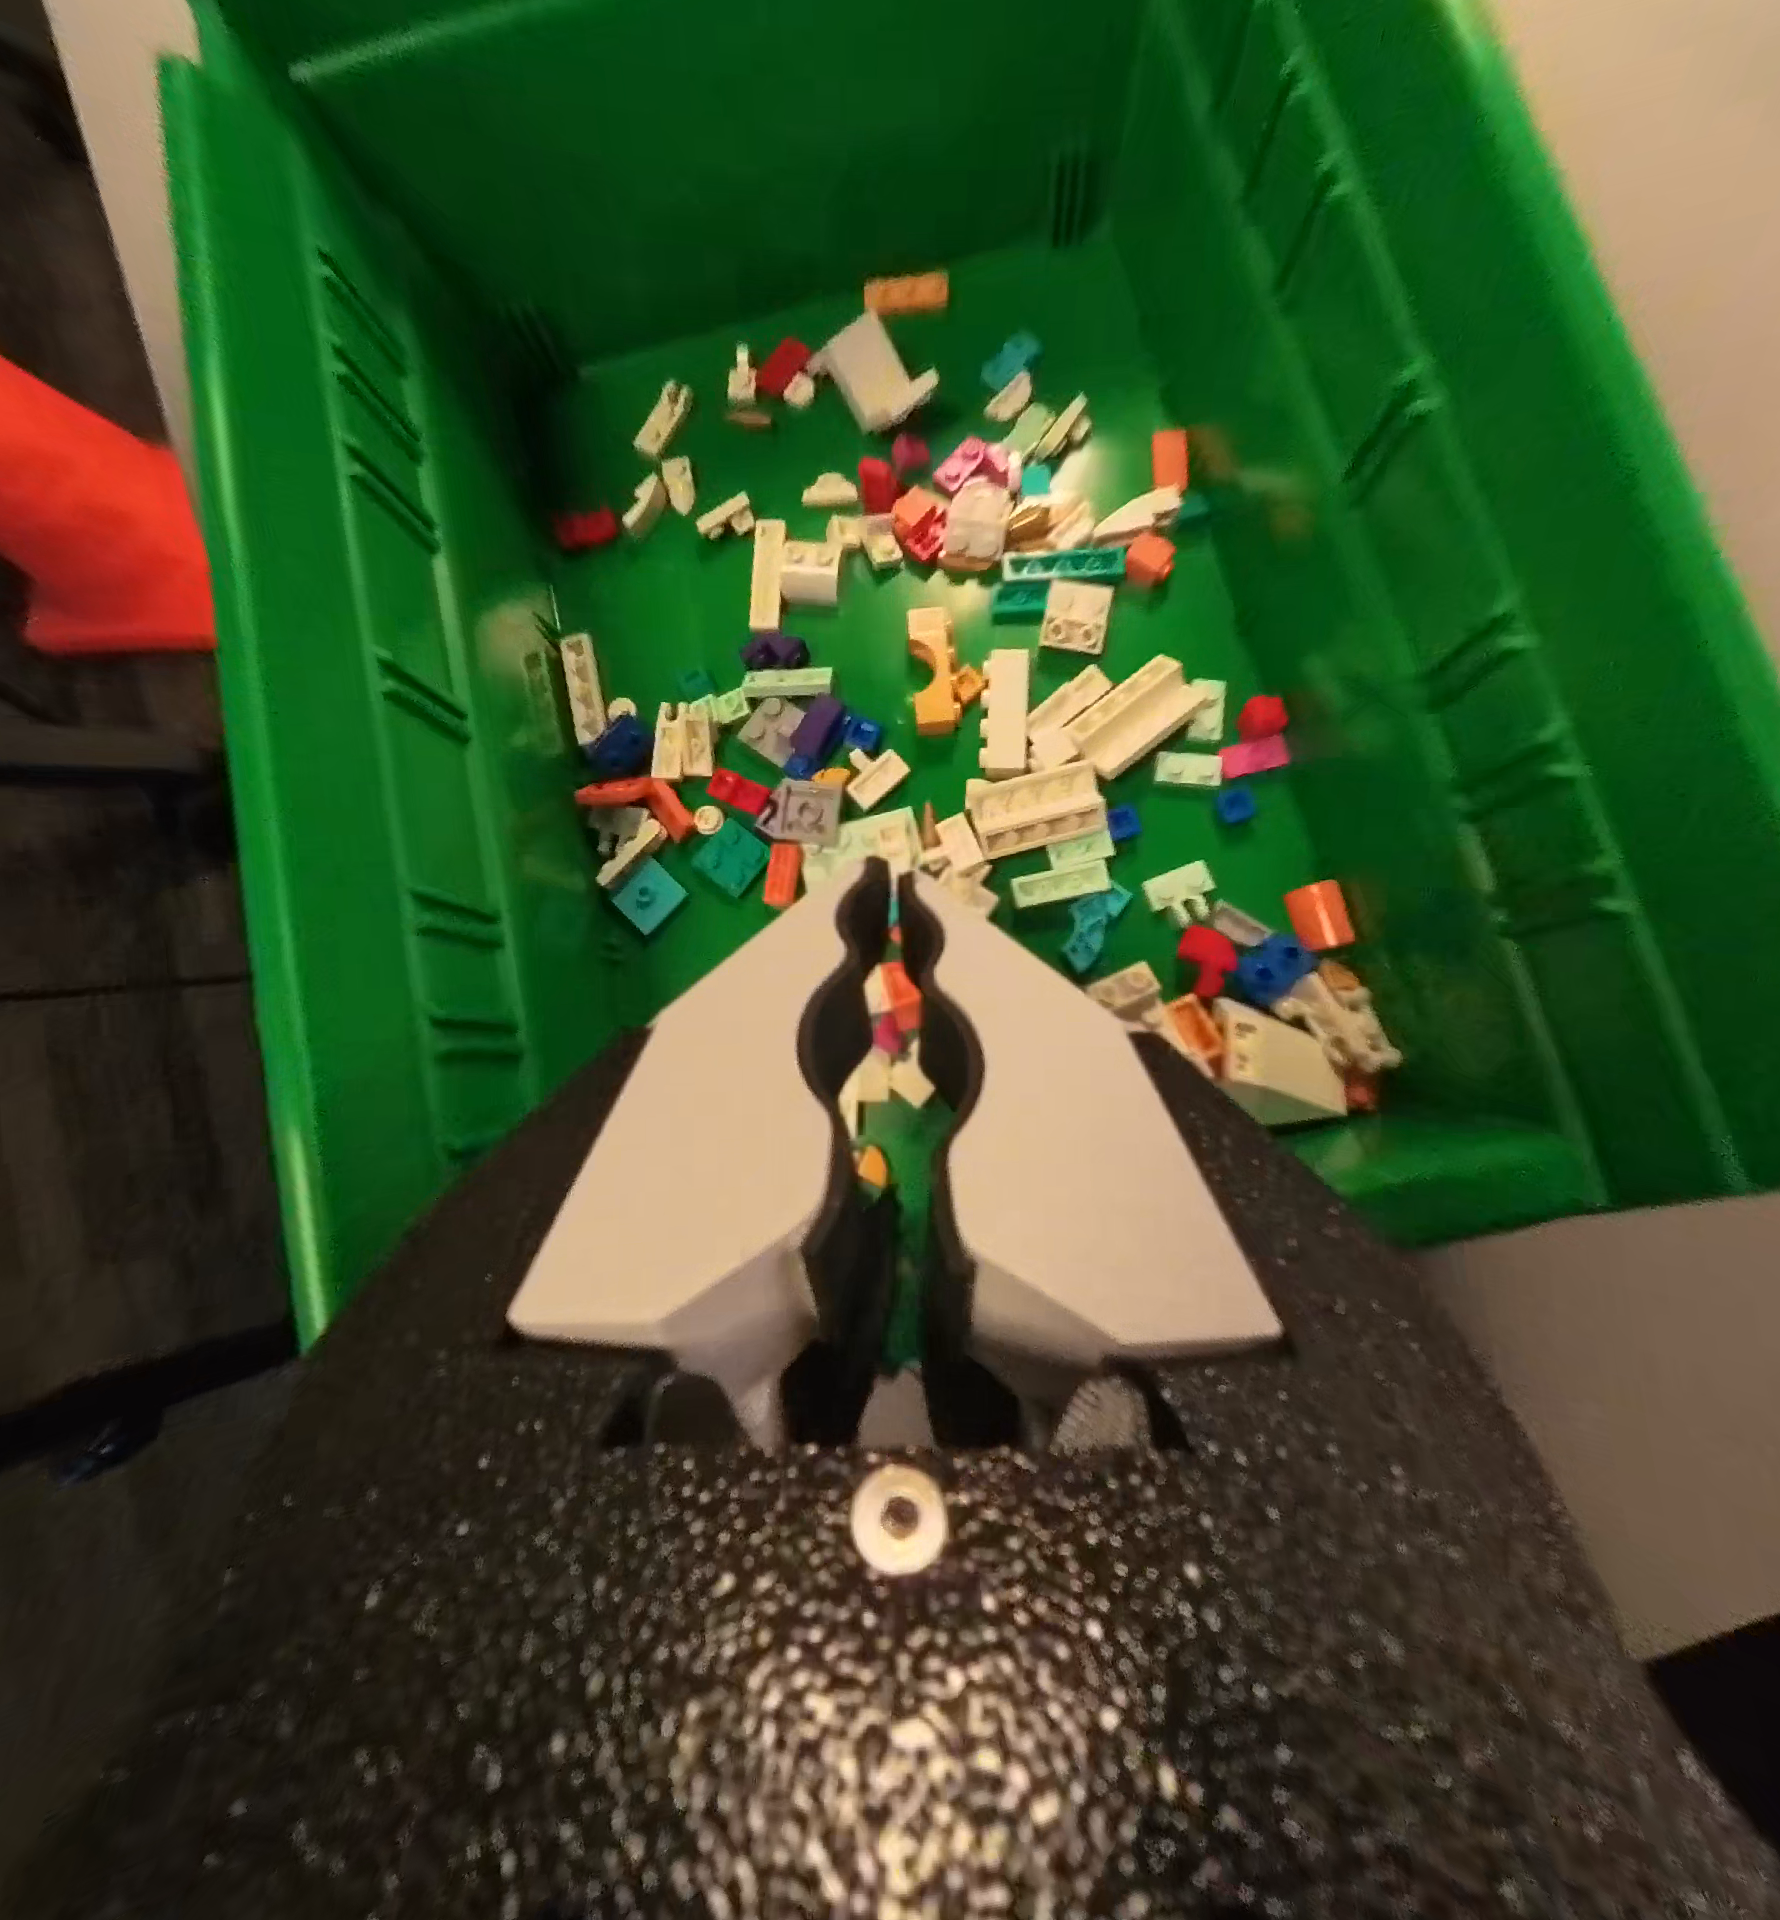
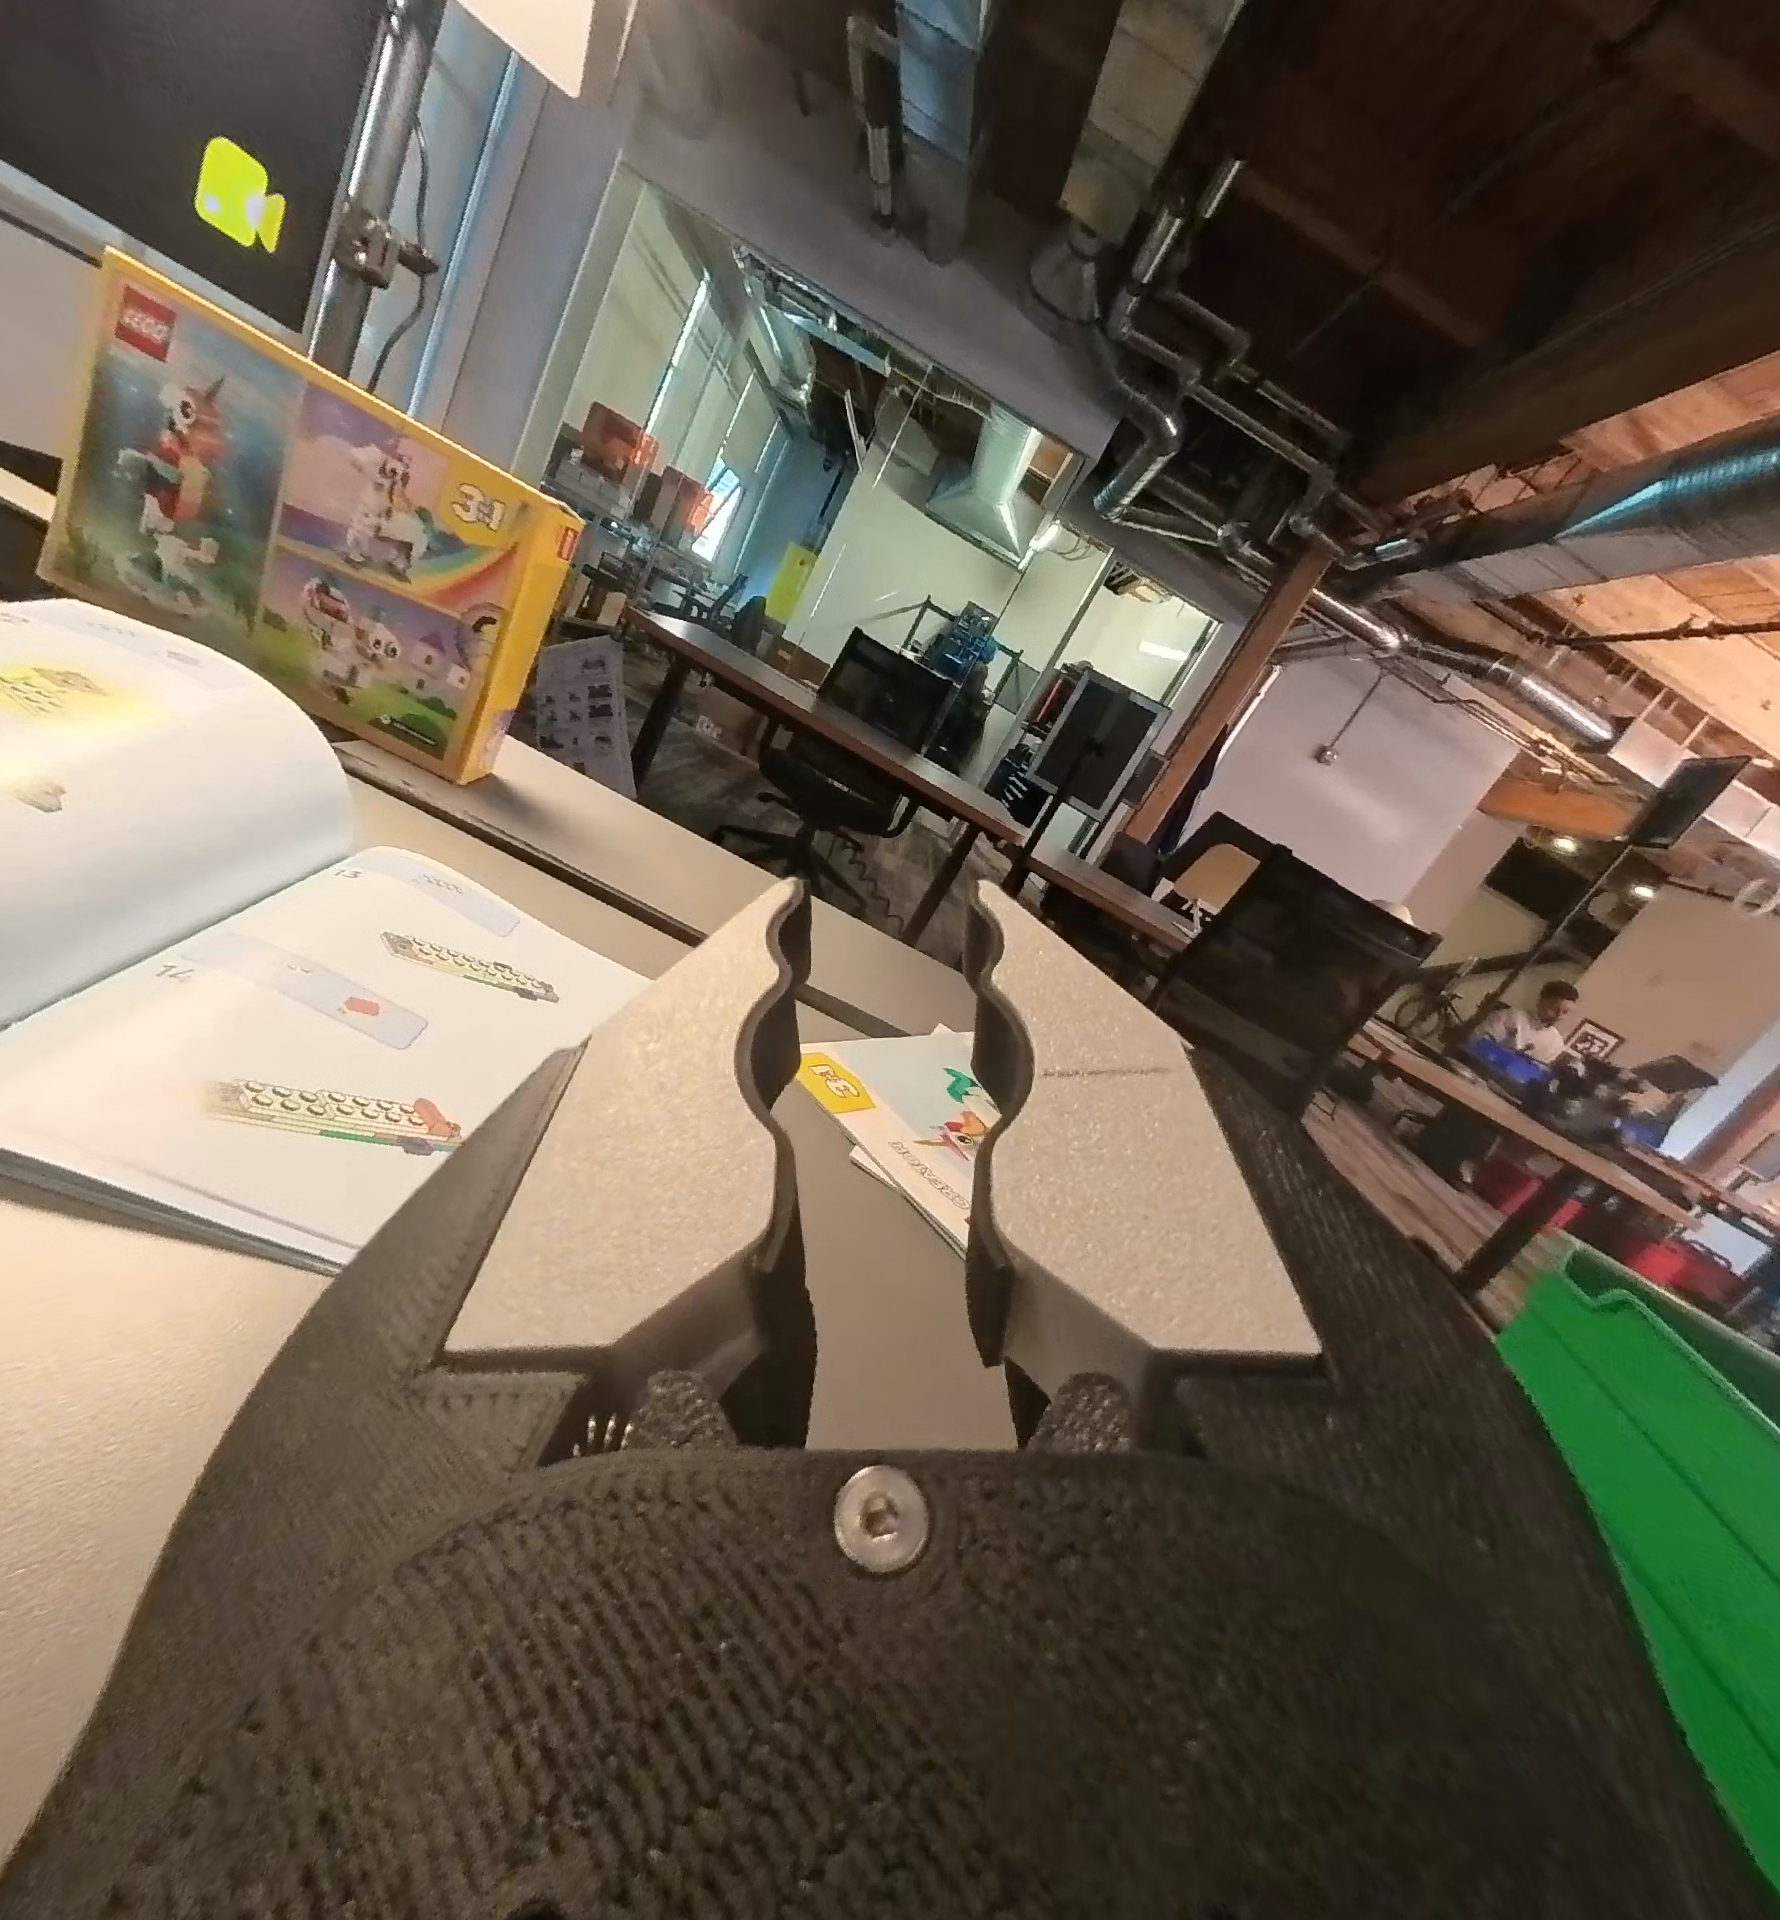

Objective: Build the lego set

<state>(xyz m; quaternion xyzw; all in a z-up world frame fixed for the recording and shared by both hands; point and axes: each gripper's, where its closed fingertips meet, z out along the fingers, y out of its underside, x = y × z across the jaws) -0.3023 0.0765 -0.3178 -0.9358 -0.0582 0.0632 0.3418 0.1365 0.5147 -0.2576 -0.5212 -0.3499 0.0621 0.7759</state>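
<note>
In the left wrist view a green bin [image 1: 366, 727] holds several loose lego pieces [image 1: 969, 665] in white, red, blue, orange and teal spread over its floor. My left gripper [image 1: 891, 878] hangs above the bin, pointing down into it, its jaws nearly closed with only a thin gap and nothing between them. In the right wrist view my right gripper [image 2: 886, 925] is open and empty, low over the table [image 2: 86, 1403]. An open instruction booklet [image 2: 273, 987] lies to its left. The yellow lego box [image 2: 294, 540] stands behind the booklet.
Loose leaflets [image 2: 896, 1112] lie on the table beyond the right gripper. The green bin's rim [image 2: 1696, 1507] shows at the right edge of the right wrist view. An orange object [image 1: 55, 499] sits left of the bin. Desks, chairs and a person are far behind. My hands' fingertips stand some 65 centimeters from each other.
</note>
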